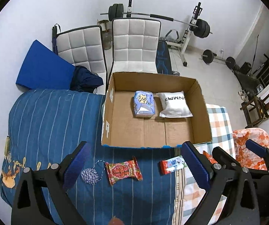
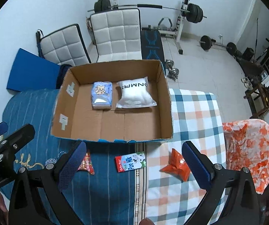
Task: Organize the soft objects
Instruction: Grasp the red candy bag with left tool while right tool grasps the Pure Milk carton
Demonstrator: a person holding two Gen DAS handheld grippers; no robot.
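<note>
While both my left gripper (image 1: 136,166) and right gripper (image 2: 134,166) hang spread wide and empty, the red snack packet (image 1: 123,170), milk carton (image 2: 131,161) and orange pouch (image 2: 175,166) lie before the cardboard box (image 2: 169,112).

Right wrist view: red snack packet (image 2: 86,164) partly hidden behind a left finger pad; yarn ball (image 2: 50,161) mostly covered. Left wrist view: orange packet (image 1: 208,157) largely hidden behind the fingers (image 1: 194,166); milk carton (image 1: 172,164) partly covered.
</note>
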